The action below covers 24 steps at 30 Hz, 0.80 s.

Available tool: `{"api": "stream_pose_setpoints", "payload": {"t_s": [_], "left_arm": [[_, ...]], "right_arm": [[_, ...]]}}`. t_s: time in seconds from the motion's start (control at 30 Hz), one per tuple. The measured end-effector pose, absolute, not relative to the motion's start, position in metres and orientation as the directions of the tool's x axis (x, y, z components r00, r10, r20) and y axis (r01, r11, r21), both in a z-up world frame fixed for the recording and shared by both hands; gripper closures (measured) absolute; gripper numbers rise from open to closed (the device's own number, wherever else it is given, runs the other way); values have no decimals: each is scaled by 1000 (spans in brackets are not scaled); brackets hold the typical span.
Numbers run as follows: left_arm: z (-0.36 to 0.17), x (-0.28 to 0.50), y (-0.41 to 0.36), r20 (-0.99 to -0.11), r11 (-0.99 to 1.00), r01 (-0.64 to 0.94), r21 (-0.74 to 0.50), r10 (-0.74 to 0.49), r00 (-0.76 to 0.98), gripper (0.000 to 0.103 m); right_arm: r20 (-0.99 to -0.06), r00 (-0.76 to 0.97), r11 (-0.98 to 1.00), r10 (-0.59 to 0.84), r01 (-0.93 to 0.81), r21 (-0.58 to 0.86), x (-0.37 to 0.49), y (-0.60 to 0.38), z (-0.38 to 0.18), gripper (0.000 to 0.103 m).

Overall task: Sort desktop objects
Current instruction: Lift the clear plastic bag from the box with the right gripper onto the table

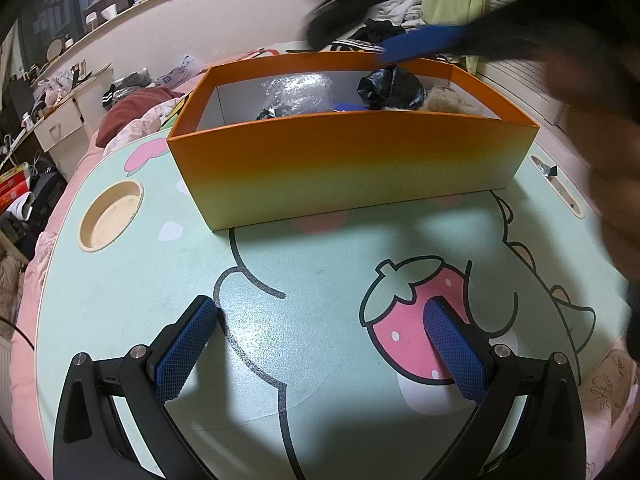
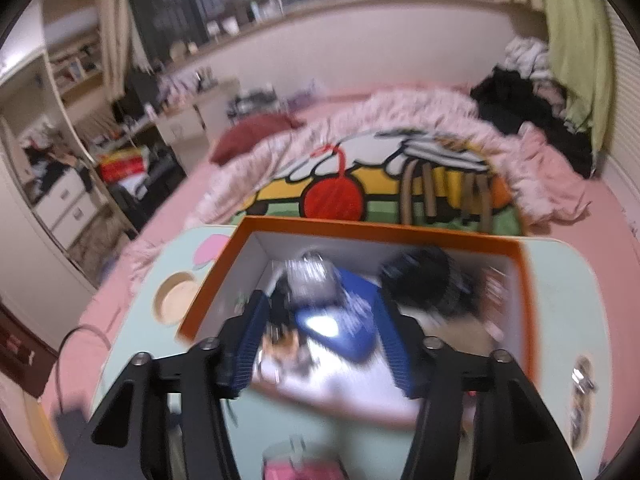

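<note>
While the left gripper (image 1: 320,344) hangs wide and empty over the bare counter (image 1: 168,288), the right gripper (image 2: 320,320) sits above the orange box (image 1: 344,168), fingers narrowed; too blurred to tell if anything's held. Sorting looks nearly done; next, pull clear.

Both wrist views look down, sharing the orange box (image 1: 352,160)

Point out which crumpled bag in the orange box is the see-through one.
The clear crinkled bag, toward the left of the orange box. The other crumpled bag, to its right, is opaque glossy black.
</note>
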<state>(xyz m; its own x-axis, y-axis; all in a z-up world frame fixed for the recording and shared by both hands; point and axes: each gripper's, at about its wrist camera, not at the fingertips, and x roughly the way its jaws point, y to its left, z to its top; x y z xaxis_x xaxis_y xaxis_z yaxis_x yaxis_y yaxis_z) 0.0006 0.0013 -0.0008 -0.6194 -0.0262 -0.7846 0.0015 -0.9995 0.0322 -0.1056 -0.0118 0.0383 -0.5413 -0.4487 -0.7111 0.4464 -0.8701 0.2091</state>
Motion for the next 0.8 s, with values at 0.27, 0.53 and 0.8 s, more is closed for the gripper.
{"api": "stream_pose_setpoints", "payload": {"t_s": [0.27, 0.53, 0.8], "left_arm": [[3, 1, 5, -784, -1000, 1, 26, -21, -620, 0], [5, 2, 2, -782, -1000, 11, 24, -25, -623, 0], [5, 6, -19, -776, -988, 153, 28, -117, -620, 0]], "right_arm": [[-761, -485, -886, -431, 386, 255, -137, -21, 6, 72], [-609, -647, -874, -459, 454, 176, -7, 71, 36, 70], [-732, -576, -922, -363, 335, 194, -30, 87, -39, 53]]}}
